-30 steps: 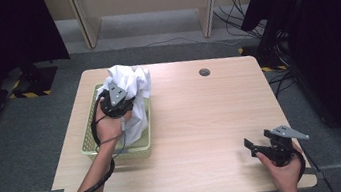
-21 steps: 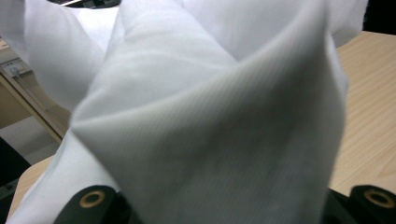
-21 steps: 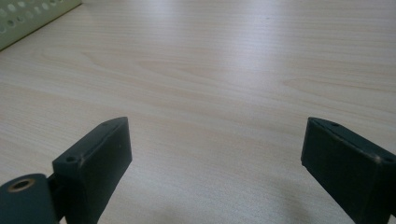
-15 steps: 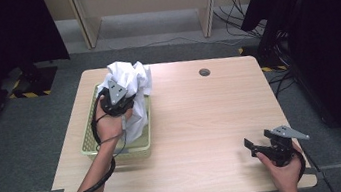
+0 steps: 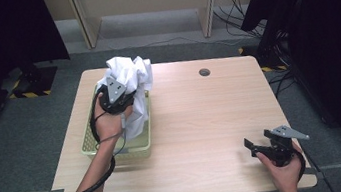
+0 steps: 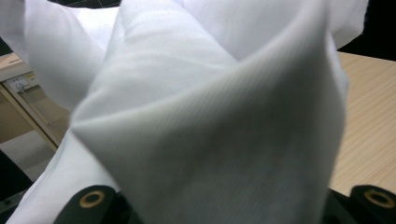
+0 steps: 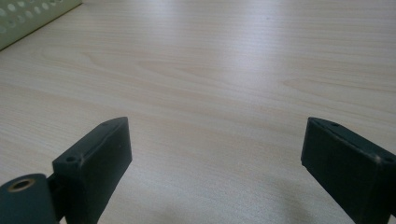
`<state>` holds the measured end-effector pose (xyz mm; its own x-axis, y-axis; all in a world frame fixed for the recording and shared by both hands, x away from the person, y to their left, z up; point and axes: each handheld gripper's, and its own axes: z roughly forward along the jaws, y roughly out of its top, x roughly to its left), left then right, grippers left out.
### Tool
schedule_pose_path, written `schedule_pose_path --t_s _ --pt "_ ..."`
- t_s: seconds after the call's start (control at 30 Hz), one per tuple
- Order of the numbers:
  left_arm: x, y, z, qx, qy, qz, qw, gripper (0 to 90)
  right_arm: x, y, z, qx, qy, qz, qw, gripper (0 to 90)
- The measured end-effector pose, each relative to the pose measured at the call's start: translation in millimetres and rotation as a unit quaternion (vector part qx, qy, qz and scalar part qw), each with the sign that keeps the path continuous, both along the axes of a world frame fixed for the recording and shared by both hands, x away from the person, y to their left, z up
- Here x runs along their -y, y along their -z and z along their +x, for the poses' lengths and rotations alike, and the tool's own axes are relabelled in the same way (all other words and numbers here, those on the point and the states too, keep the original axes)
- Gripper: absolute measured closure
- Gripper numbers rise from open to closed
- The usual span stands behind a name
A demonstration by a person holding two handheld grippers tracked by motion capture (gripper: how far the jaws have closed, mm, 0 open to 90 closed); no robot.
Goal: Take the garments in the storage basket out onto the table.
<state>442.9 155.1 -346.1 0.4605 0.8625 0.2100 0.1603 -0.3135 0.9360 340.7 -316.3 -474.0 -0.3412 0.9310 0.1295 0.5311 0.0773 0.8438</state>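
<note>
Lifting: my left gripper (image 5: 118, 89) fingers clamp the white cloth (image 5: 128, 76) above the basket (image 5: 94, 146).
Idle: right gripper (image 5: 256, 144) fingers wide.
Left: cloth not yet clear of basket.

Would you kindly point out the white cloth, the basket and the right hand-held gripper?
white cloth (image 5: 131, 73), high view, bunched top.
basket (image 5: 115, 151), high view, near rim.
right hand-held gripper (image 7: 215, 163), right gripper view, between the open jaws.

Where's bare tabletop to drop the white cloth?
Free: the light wooden table between the pale green perforated basket and the right gripper, and up to the round cable hole. Crowded: the left side, where the left gripper holds the white crumpled cloth over the basket.
</note>
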Motion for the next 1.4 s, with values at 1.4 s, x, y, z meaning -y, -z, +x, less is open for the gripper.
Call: schedule_pose_path --t_s 1.4 --pt "31.4 -12.8 -7.5 0.018 0.03 -0.021 0.9992 74.1 -1.0 0.0 0.0 0.0 -0.002 -0.004 1.0 9.1"
